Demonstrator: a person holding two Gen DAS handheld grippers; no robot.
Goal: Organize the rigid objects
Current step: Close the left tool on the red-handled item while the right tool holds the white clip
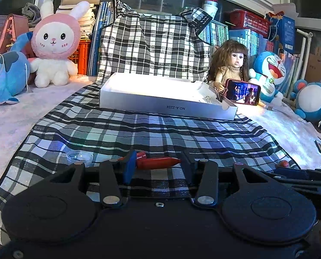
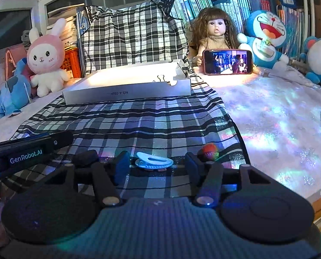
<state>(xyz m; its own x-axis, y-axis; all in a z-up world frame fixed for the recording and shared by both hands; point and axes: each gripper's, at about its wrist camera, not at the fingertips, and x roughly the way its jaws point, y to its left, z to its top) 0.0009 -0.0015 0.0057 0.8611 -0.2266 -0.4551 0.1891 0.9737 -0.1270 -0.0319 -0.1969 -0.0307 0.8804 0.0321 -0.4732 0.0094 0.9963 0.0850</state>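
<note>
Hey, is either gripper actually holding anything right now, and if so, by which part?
Nothing is held. The left gripper stands open around the red pen; the right gripper is open around the white clip.

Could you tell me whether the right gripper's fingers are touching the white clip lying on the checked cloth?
Apart. The right wrist view shows the white clip between the right gripper fingers with cloth visible on both sides.

Black-and-white checked cloth [image 1: 139,133], red crayon [image 1: 158,163]

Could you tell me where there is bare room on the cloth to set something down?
The checked cloth lies bare between the white box and the grippers. It is crowded close in: a white clip, a strawberry-like toy and red crayons.
</note>
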